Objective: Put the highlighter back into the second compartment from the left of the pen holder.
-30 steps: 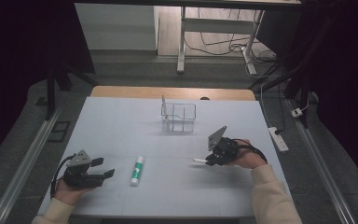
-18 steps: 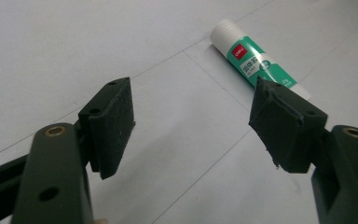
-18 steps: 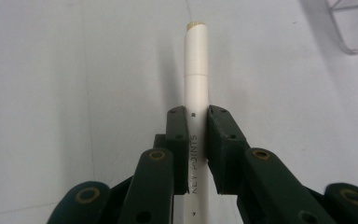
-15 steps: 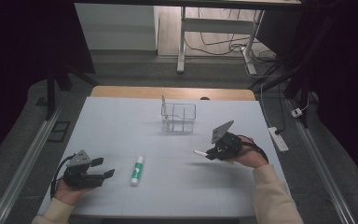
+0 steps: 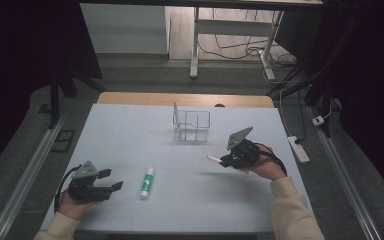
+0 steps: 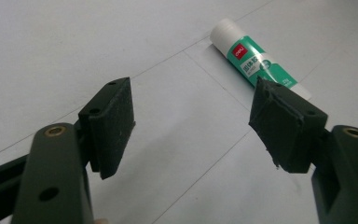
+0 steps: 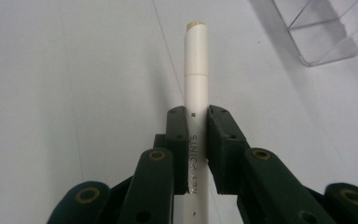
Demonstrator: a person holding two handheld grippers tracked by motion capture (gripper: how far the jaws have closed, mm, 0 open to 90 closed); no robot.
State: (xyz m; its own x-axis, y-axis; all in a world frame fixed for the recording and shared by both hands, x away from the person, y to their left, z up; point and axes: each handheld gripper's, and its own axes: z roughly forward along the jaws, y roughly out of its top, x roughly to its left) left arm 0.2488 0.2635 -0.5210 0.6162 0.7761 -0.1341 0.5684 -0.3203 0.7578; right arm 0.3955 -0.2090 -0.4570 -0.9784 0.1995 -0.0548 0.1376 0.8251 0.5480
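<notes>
A: Pen [image 7: 196,84] first: your right gripper [image 5: 226,161] is clamped on its barrel, and its long axis runs straight out ahead of the jaws, capped tip forward, held above the table [image 5: 130,130].

B: And where does it go from there?

A: Likely the clear wire-edged holder [image 5: 192,126], which lies ahead of that gripper and off to one side, some way apart. It looks empty, as far as I can tell. You'd have to tip the pen upright before lowering it in.

B: What about my other hand?

A: Your left gripper [image 6: 191,126] has its jaws spread wide, holding nothing. The glue stick [image 6: 256,59] lies flat just ahead of it, near the far jaw, and crosswise to your reach. That hand is much the nearer to it.
</notes>
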